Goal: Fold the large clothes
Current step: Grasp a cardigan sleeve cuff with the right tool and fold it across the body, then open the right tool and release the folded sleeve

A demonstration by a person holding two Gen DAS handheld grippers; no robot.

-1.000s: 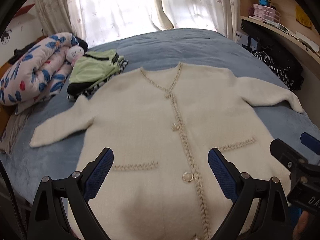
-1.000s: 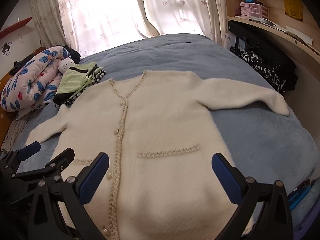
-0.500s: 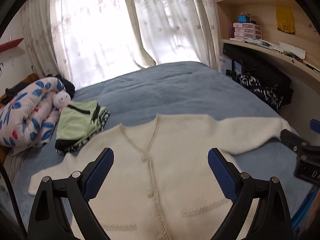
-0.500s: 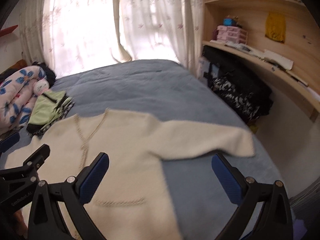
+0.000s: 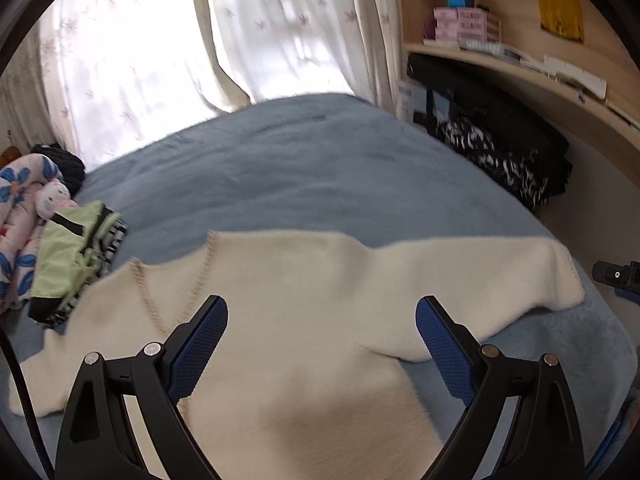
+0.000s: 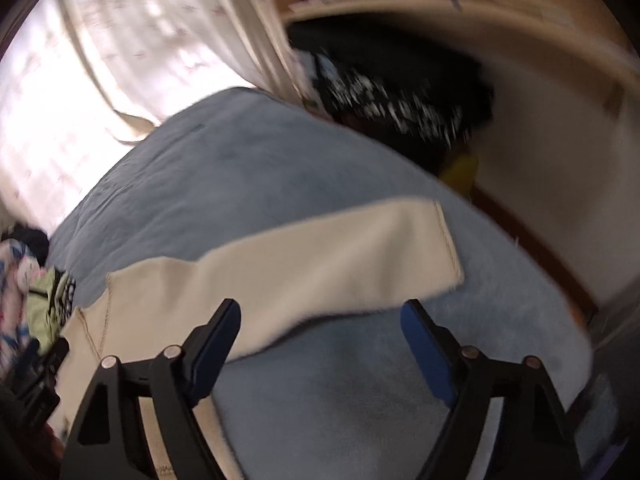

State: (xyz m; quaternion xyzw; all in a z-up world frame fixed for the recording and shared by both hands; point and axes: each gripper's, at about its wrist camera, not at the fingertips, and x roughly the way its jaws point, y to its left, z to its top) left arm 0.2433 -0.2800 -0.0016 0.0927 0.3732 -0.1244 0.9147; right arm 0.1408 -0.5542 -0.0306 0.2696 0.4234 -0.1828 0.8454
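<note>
Through the left wrist camera I see one cream knit cardigan (image 5: 304, 320) spread flat on the blue bed (image 5: 304, 168), V-neck with braided trim, one sleeve reaching the bed's right edge. My left gripper (image 5: 322, 344) hangs released above it, both blue pads apart, grasping nothing. One folded green garment (image 5: 68, 256) lies at the bed's left edge beside a floral quilt (image 5: 16, 216).

The right wrist view is blurred. One sleeve (image 6: 340, 256) stretches toward the right edge. My right gripper (image 6: 320, 344) is released too, jaws wide over sleeve and blanket.
</note>
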